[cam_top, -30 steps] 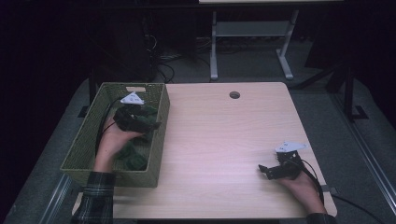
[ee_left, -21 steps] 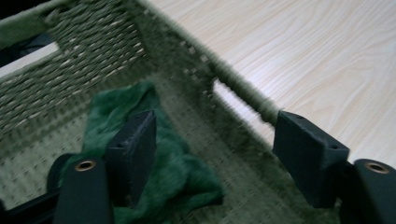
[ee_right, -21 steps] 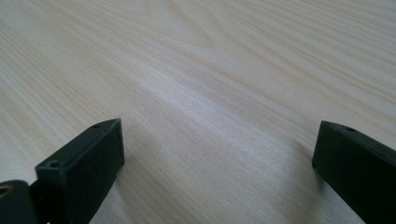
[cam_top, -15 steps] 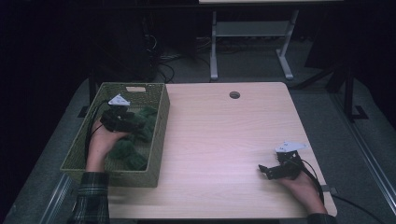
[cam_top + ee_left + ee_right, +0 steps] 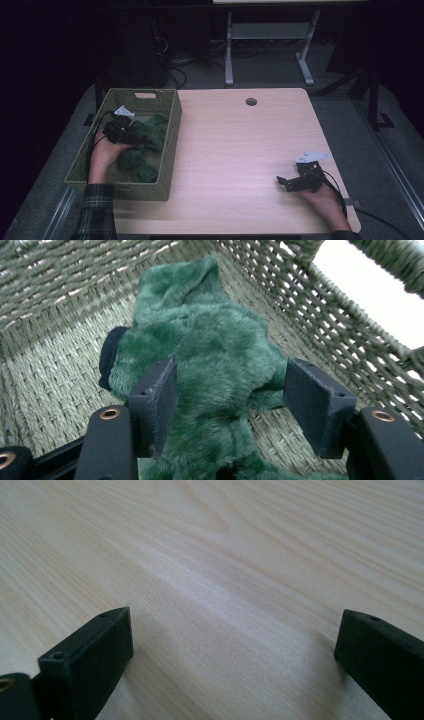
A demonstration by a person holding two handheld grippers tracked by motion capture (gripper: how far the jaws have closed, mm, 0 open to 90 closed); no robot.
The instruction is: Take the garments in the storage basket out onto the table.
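A dark green plush cloth point(image 5: 150, 136) lies bunched in a woven olive basket point(image 5: 171, 131) at the table's left. My left gripper point(image 5: 131, 133) is down inside the basket, pointing right into the cloth. In the left gripper view the plush point(image 5: 210, 340) fills the gap between the two black pads point(image 5: 155, 405); the jaws have just been closing around it and still stand fairly wide, open. My right gripper point(image 5: 281, 181) rests on the table at the front right, pointing left. In the right gripper view point(image 5: 232, 630) its jaws are open wide over bare wood.
The light wooden table point(image 5: 240, 150) has a round cable hole point(image 5: 251, 101) near its far edge. The basket's woven walls point(image 5: 50, 365) close in around the left gripper. A metal stand point(image 5: 270, 35) and cables are on the dark floor beyond.
The left hand has shifted left and lower inside the basket, onto the green cloth, and its jaws have narrowed. The right hand and gripper have stayed put.
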